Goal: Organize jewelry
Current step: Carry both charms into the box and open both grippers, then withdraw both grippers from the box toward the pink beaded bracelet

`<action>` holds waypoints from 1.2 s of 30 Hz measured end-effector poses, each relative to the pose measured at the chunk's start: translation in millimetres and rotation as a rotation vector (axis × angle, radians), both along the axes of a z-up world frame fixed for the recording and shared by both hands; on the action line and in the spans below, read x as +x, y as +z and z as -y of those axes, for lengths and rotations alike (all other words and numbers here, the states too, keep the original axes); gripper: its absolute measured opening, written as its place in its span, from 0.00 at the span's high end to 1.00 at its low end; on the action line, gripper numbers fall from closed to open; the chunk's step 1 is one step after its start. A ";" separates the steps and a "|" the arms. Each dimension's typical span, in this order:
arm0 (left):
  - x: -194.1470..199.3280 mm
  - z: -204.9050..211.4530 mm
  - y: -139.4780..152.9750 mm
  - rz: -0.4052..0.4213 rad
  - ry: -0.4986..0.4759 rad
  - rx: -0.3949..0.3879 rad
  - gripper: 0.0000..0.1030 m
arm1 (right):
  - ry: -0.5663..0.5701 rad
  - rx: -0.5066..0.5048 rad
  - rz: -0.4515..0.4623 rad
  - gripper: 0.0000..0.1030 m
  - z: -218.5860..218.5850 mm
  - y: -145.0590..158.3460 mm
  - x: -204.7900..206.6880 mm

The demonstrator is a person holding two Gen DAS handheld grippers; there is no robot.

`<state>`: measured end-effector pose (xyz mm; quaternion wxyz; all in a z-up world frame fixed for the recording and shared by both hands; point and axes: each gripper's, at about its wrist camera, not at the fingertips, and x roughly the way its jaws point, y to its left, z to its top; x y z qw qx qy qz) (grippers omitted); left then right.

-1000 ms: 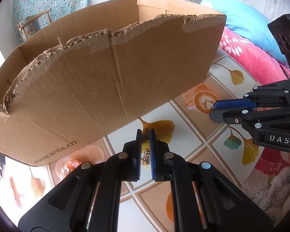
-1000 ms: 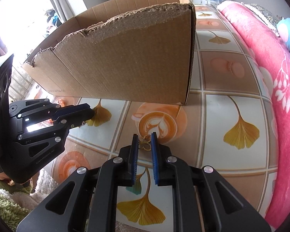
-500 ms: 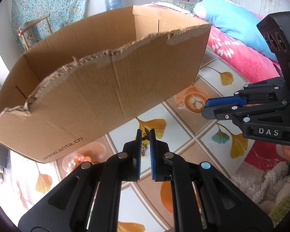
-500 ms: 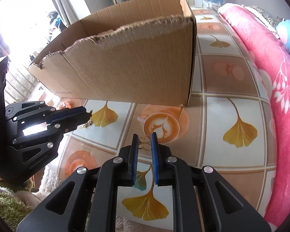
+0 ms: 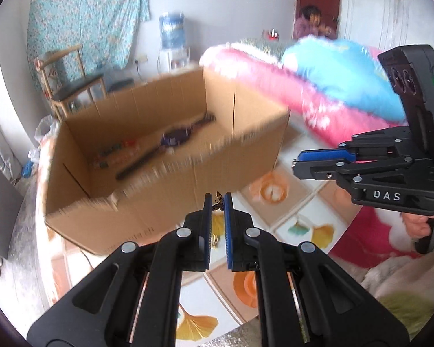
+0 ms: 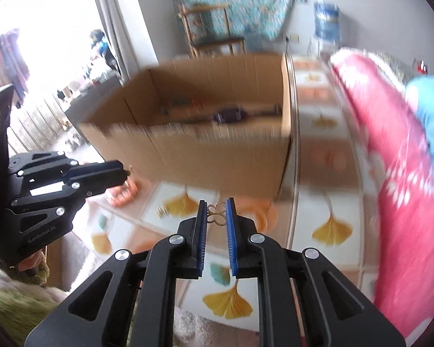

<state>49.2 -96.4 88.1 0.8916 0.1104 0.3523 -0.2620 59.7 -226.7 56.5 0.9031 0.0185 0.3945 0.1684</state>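
Left tongs (image 5: pixel 218 202): we clamp a gold chain (image 5: pixel 217 206).
Right tongs (image 6: pixel 216 211): we pinch its butterfly end (image 6: pixel 217 215).
Chain: held before the cardboard box (image 5: pixel 165 202), above the surface (image 6: pixel 329 211).

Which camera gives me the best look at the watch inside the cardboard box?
The left wrist view: it looks down into the cardboard box, showing the watch with its whole strap, though blurred. The right wrist view shows the watch only as a low, blurred strip above the box's near wall.
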 end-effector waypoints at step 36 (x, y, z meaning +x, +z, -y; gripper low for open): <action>166.4 -67.6 -20.6 -0.336 0.223 -0.031 0.84 | 0.157 0.153 -0.252 0.86 0.6 -5.6 183.0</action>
